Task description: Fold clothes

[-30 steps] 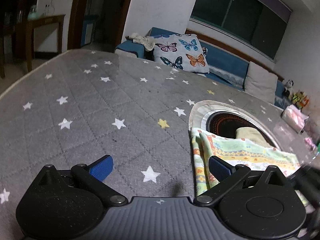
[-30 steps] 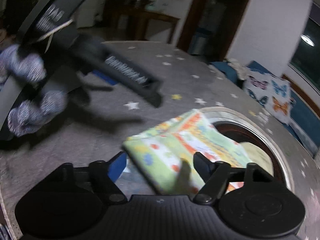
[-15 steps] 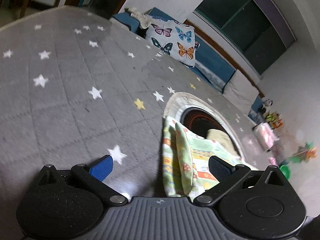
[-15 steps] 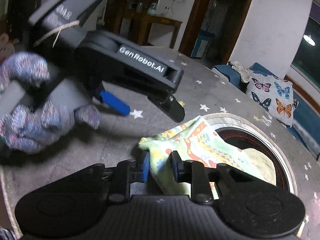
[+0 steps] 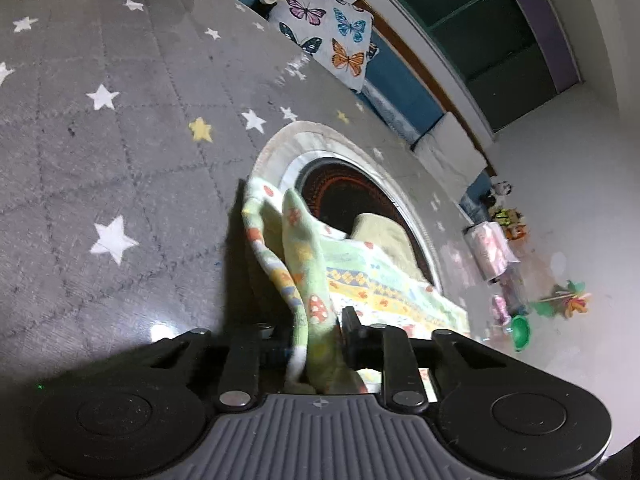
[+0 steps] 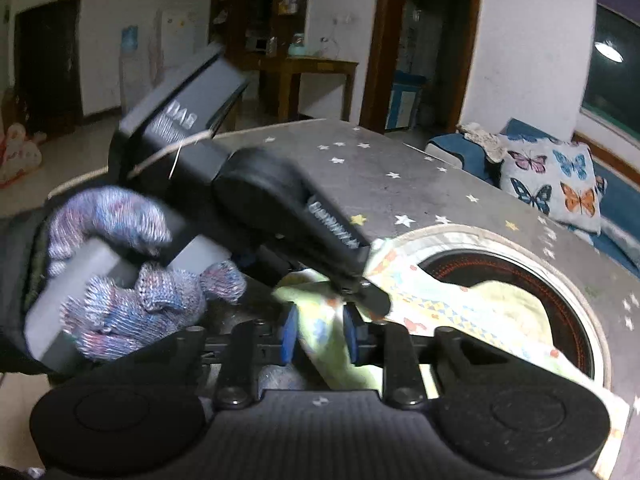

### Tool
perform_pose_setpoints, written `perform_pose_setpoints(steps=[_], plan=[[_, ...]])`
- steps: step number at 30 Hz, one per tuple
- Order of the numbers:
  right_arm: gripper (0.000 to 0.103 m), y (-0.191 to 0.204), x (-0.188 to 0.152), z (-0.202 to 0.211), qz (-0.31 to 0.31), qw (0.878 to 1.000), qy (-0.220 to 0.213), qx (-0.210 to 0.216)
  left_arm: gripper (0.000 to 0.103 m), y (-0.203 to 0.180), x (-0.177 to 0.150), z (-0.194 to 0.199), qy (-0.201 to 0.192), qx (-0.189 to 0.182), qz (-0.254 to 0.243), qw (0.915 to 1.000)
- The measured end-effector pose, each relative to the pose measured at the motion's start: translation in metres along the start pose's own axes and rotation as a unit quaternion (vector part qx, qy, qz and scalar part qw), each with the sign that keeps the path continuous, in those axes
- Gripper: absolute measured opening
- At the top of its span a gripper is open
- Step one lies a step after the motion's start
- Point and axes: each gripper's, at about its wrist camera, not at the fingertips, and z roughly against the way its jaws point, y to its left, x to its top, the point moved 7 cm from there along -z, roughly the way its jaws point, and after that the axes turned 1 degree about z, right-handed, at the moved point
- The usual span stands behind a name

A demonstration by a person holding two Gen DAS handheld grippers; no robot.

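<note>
I had both tongs on the same pale green patterned cotton garment [image 5: 320,256], which lay bunched at the rim of the round dark opening [image 5: 348,184] in the grey star-print quilted counter [image 5: 120,152], part of it draped over the hole. Left tongs [image 5: 320,332] had just been closing and were clamped on a raised fold of the cloth. Right tongs [image 6: 318,332] had just been opening a little, cloth between the blue pads [image 6: 289,332]; they looked pressed on it, though the frame was blurred. The gloved hand [image 6: 132,272] carried the left unit right above them.

Risks as I judged them:
- Both grips sat very near each other on one bunched corner, so I might have pinched several layers and lifted a wad, not an edge.
- Right grip loosening: cloth could slip out on the lift.
- Loose end could drop into the opening, onto the yellowish cloth [image 5: 380,236] inside.
- Tongs could collide, being almost touching.
</note>
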Motion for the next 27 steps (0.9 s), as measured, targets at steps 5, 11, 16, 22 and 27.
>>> perform_pose_setpoints(steps=[5,11,16,22,27], plan=[[0.044,-0.041,-0.018,0.018,-0.054,0.998,-0.001,-0.028,0.019,-0.003,-0.001,0.002,-0.005,0.01,-0.015,0.9998],[0.049,-0.113,-0.052,0.037,-0.129,0.985,0.013,-0.113,0.02,-0.003,-0.002,0.001,-0.009,0.017,-0.02,0.9996],[0.05,-0.174,-0.081,0.053,-0.191,0.964,0.018,-0.184,0.02,-0.005,-0.001,-0.001,-0.011,0.025,-0.025,0.9993],[0.051,-0.221,-0.11,0.049,-0.247,0.942,0.028,-0.226,0.02,-0.01,-0.002,-0.001,-0.014,0.042,-0.049,0.9979],[0.052,-0.225,-0.118,0.043,-0.271,0.939,0.024,-0.211,0.02,-0.015,-0.001,-0.003,-0.016,0.054,-0.067,0.9962]])
